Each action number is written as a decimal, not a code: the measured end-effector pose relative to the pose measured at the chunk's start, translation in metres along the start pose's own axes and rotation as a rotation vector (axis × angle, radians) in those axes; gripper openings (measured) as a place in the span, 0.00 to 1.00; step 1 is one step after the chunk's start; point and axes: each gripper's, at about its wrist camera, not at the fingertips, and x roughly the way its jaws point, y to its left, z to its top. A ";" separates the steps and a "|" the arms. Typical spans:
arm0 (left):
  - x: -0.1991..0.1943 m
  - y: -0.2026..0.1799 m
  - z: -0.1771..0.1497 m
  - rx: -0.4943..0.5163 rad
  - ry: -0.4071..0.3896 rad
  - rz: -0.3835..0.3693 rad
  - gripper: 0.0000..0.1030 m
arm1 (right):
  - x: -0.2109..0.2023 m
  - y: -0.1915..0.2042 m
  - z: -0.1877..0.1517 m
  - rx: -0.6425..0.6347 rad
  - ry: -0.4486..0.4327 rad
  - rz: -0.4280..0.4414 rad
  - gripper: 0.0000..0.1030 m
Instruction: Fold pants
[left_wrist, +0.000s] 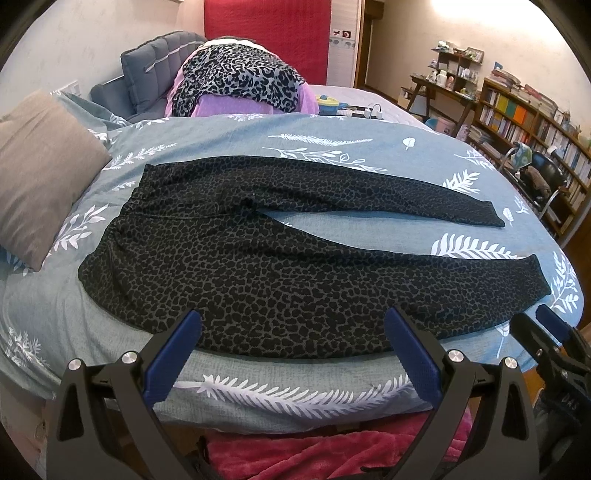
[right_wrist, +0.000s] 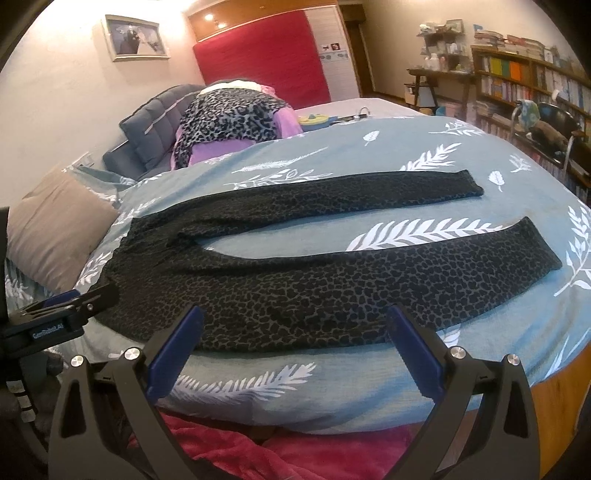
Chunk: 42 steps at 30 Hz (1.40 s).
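- Left wrist view: the pants (left_wrist: 280, 254), dark with a leopard-like print, lie spread flat on the bed's blue-grey cover (left_wrist: 258, 129) with white leaf prints.
- The waistband is at the left, near a beige pillow (left_wrist: 40, 173); the two legs run to the right and part in a narrow V, with a strip of cover showing between them.
- The left claw (left_wrist: 295, 339) stands wide, its blue-padded fingers (left_wrist: 173, 358) apart and holding nothing, just at the near edge of the near leg.
- The right claw (left_wrist: 550, 332) shows at the lower right edge, beside the near leg's cuff; from here I cannot tell how far it is spread.
- Behind the pants sits a pile of clothes (left_wrist: 236, 85), leopard print over purple, and a bookshelf (left_wrist: 532, 122) lines the right wall.
- A red blanket (left_wrist: 325, 454) lies below the bed's near edge.
- Right wrist view: the pants (right_wrist: 332, 280) lie the same way, waist to the left, both cuffs to the right, the far leg thinner and well apart from the near one at the cuffs.
- The right claw (right_wrist: 295, 339) is wide and empty, fingers (right_wrist: 413, 354) set over the near leg's lower edge.
- The left claw (right_wrist: 70, 302) enters from the left by the waist corner, seen side-on.
- A framed picture (right_wrist: 135, 37) hangs on the wall above the headboard.
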 end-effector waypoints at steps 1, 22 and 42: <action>0.001 0.001 0.001 -0.003 -0.002 0.005 0.95 | -0.001 -0.003 0.001 0.010 -0.008 -0.008 0.98; 0.045 0.066 0.056 -0.110 -0.009 0.115 0.95 | 0.028 -0.044 0.053 0.085 -0.057 -0.133 0.98; 0.137 0.188 0.127 -0.311 0.063 0.337 0.95 | 0.108 -0.048 0.058 0.100 0.105 -0.136 0.98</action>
